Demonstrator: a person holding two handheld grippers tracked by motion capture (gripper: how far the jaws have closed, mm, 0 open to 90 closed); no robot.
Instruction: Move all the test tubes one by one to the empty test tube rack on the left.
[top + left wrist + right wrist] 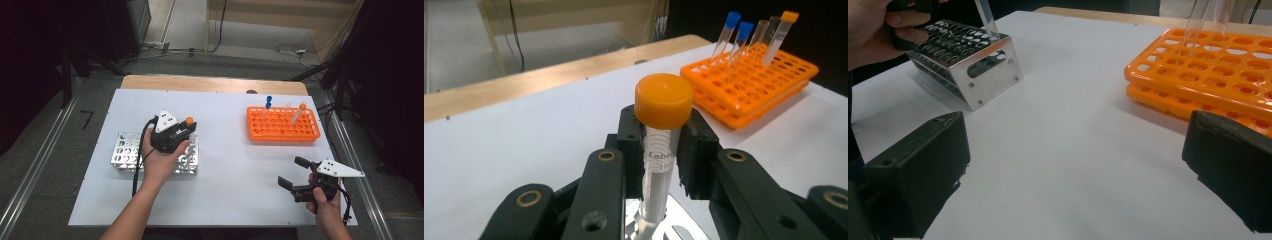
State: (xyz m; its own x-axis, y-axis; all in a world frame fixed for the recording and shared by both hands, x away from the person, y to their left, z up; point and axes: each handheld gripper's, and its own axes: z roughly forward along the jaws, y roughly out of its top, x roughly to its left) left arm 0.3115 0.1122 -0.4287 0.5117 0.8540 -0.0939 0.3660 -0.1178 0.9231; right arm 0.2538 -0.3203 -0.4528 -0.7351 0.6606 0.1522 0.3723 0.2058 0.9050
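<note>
My left gripper (pixel 185 128) is shut on a clear tube with an orange cap (pixel 663 101), held upright just below the cap. It hovers over the right end of the metal rack (pixel 125 150), and the tube's lower end (pixel 988 22) reaches down to the rack's top holes (pixel 965 42). The orange rack (pixel 282 125) stands at the far right with two blue-capped tubes (pixel 730 30), an orange-capped tube (pixel 298 113) and clear ones in it. My right gripper (pixel 294 172) rests open near the front right, nothing between its pads (pixel 923 165).
The white board (pixel 225 165) covers a wooden table; its front edge lies just below my right hand. A black cable (pixel 137 160) trails from the left gripper across the metal rack. Open board lies between the two racks.
</note>
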